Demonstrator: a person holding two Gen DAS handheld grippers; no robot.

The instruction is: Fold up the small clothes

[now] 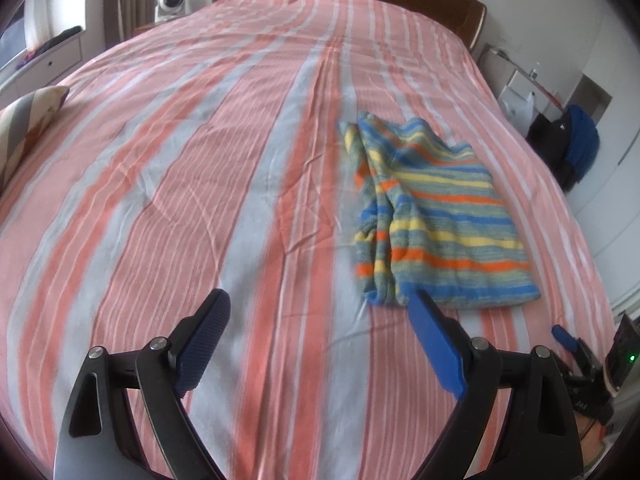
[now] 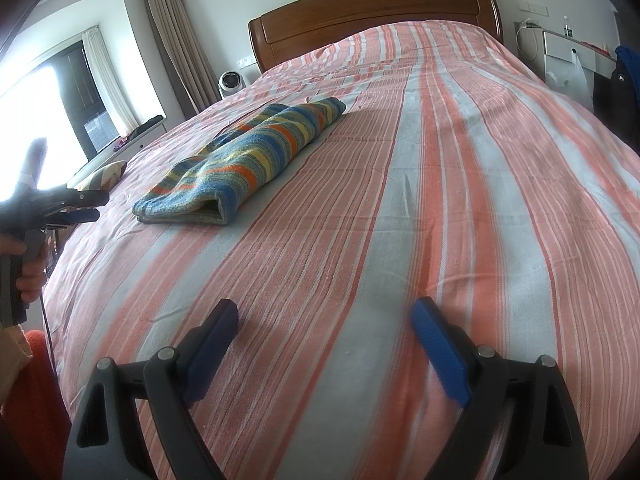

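I have the striped knit garment lying folded on the bed, on the pink, grey and white striped bedspread. It is a soft knit in bands of blue, yellow, orange and grey-green. From the right wrist view the garment reads as a flattened stack of layers, its near end showing a doubled-over fold with the edges lined up fairly neatly. From the left wrist view the side toward the middle of the bed is bunched into lengthwise ridges, while the other side lies flat and smooth. The picture is soft there, so I can't tell whether those ridges are a tucked sleeve or just gathered cloth.

My left gripper hovers above the bedspread with its blue-padded fingers spread wide, holding nothing; the right-hand pad tip overlaps the garment's near corner in the picture, though I can't say it touches. My right gripper hangs over bare bedspread, well apart from the garment, fingers likewise spread and empty. The garment sits ahead and to its left.

The wooden headboard stands at the far end, and a small white fan beside it.
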